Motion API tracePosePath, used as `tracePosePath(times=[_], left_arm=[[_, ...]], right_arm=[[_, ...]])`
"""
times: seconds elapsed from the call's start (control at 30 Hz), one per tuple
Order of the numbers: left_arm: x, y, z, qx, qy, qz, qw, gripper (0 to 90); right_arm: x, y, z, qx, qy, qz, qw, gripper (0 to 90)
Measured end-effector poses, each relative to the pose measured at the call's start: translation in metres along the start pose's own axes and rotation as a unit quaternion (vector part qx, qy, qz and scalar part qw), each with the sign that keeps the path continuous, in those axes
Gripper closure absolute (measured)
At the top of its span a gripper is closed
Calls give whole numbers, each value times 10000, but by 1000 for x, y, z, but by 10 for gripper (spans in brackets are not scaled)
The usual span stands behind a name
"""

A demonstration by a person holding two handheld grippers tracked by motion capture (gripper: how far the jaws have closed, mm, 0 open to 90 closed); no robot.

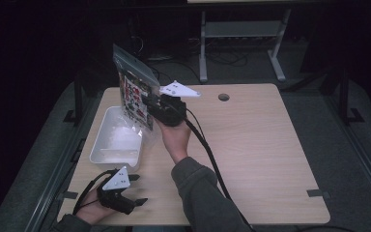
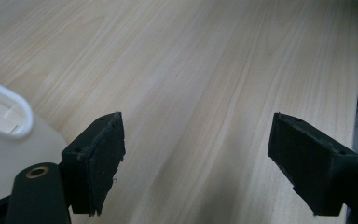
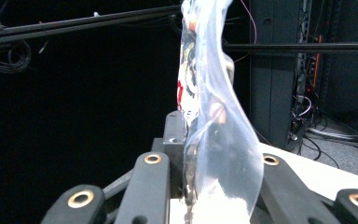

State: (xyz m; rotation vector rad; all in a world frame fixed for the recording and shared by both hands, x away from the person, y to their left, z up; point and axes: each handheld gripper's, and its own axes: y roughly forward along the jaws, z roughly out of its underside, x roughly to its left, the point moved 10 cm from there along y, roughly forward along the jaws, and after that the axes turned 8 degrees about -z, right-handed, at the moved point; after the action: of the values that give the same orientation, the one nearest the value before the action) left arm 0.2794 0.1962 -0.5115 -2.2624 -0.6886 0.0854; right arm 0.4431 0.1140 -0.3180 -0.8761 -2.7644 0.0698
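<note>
The right hand-held gripper (image 1: 150, 102) is pinching a clear zip-top plastic bag (image 1: 134, 92) with colourful printed contents, holding it upright above the far end of a white plastic bin (image 1: 116, 139) that is sitting on the left part of the wooden tabletop (image 1: 251, 145). In the right gripper view, the bag (image 3: 209, 116) is rising from between the closed jaws, its film bulging to one side. The left hand-held gripper (image 1: 137, 189) is resting near the tabletop's near-left corner, just short of the bin, with its jaws spread wide and nothing between them; in its own view the bin's rim (image 2: 14, 112) is showing at the left.
</note>
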Motion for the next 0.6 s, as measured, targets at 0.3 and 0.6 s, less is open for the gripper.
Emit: tracePosePath(times=[0.3, 0.6], left_arm=[[0, -1, 0, -36, -48, 62, 10000, 181], [-1, -2, -1, -74, -47, 62, 9999, 181]], right_arm=[[7, 32, 2, -10, -63, 89, 9999, 746], [4, 61, 16, 21, -79, 299, 9995, 747]])
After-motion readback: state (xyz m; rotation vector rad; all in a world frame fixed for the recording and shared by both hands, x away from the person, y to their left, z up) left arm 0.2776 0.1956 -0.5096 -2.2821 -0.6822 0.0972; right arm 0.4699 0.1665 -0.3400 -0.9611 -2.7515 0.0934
